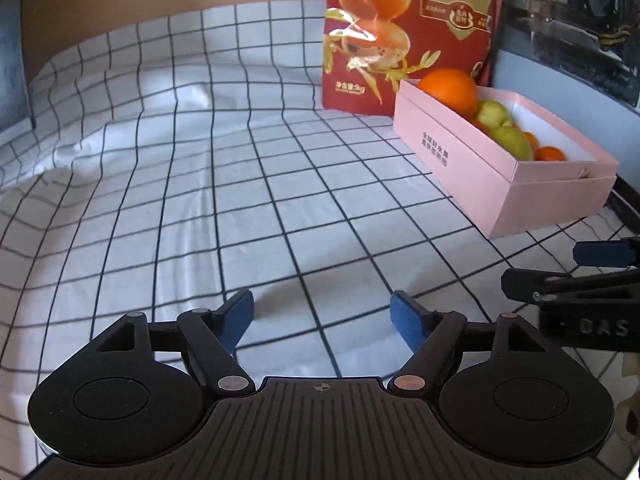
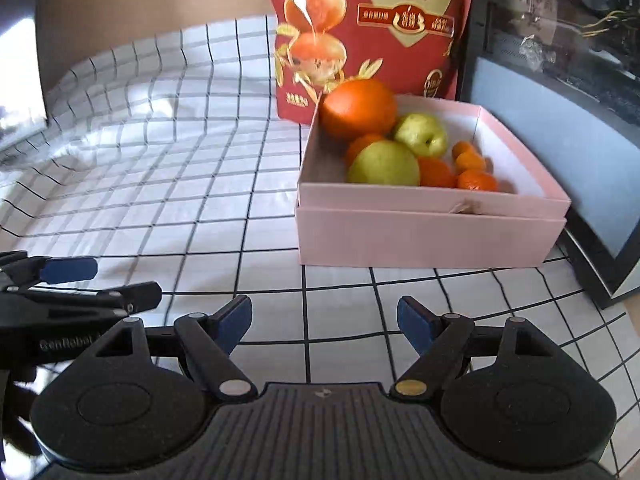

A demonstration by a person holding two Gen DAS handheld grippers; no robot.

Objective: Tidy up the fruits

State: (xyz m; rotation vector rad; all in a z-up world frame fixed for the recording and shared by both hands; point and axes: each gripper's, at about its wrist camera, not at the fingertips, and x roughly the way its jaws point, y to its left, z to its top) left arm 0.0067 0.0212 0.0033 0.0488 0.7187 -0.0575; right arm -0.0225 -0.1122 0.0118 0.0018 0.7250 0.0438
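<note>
I see the pink box (image 2: 428, 236) lying open on the checked bench, holding every fruit: 1 large orange (image 2: 358, 108) at its far left corner, 2 green apples (image 2: 384, 164) beside it, and small mandarins (image 2: 476, 181) clustered toward the right near the front wall.

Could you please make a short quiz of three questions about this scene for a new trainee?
1. True or false: all the visible fruit lies inside the pink box.
2. What stands directly behind the box?
A. a red bag
B. a kettle
C. a basket
3. Fill in: the jaws of the left gripper and the right gripper are both ____ and hold nothing.

Key:
1. True; the large orange, green apples and small oranges are all inside.
2. A, the red bag.
3. open
</note>
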